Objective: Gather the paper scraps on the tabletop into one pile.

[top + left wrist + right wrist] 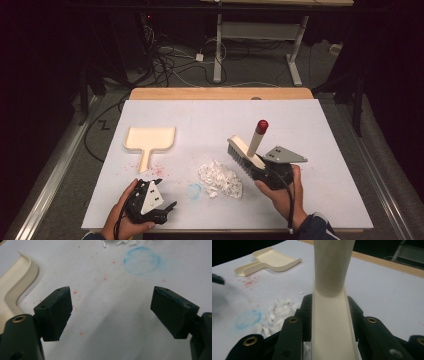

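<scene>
Now the brush (246, 151) sits clamped between the right tongs (260, 172).

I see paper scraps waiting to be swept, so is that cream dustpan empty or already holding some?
Empty: the dustpan shows a bare cream inside, and the white scraps lie apart on the table.

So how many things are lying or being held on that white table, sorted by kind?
Cream plastic dustpan: 1
Cream hand brush with red-tipped handle: 1
Heap of white paper scraps: 1
Black hand-held tongs: 2, left and right
Total: 5
</scene>
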Demonstrator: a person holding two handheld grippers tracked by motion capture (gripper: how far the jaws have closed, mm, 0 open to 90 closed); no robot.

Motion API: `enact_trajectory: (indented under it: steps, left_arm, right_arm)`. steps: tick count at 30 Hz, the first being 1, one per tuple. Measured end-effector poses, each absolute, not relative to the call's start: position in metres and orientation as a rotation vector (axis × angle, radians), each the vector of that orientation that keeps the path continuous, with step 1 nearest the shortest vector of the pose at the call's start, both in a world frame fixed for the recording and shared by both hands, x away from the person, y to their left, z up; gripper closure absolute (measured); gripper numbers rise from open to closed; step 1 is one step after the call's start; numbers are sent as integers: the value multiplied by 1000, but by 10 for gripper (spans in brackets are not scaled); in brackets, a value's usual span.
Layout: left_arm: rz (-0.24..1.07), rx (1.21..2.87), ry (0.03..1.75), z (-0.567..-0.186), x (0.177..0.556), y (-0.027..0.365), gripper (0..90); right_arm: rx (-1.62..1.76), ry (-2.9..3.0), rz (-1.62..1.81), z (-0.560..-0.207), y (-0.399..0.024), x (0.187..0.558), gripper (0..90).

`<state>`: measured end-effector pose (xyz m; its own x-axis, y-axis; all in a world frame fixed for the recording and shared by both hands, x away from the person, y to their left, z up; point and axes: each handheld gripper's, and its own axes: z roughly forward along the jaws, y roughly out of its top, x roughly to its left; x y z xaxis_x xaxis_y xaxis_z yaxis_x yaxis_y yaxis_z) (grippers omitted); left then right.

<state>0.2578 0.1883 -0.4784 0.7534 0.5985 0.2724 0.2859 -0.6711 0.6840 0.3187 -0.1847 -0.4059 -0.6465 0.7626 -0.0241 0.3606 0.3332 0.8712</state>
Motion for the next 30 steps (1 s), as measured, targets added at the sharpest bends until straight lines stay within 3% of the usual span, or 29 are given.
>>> enact_trajectory:
  steps: [11, 19, 24, 30]
  left_arm:
    - [646, 2322, 660, -479, 257, 188, 169]
    - [637, 2335, 652, -480, 258, 185, 169]
    - [631, 2342, 645, -480, 259, 184, 169]
    - [630, 2342, 635, -481, 261, 184, 169]
  right_arm:
    - [793, 2329, 1133, -384, -258, 293, 681]
    - [767, 2468, 1000, -404, -294, 272, 681]
    - [760, 2526, 1018, -417, -293, 274, 682]
    - [618, 2607, 1042, -418, -259, 270, 682]
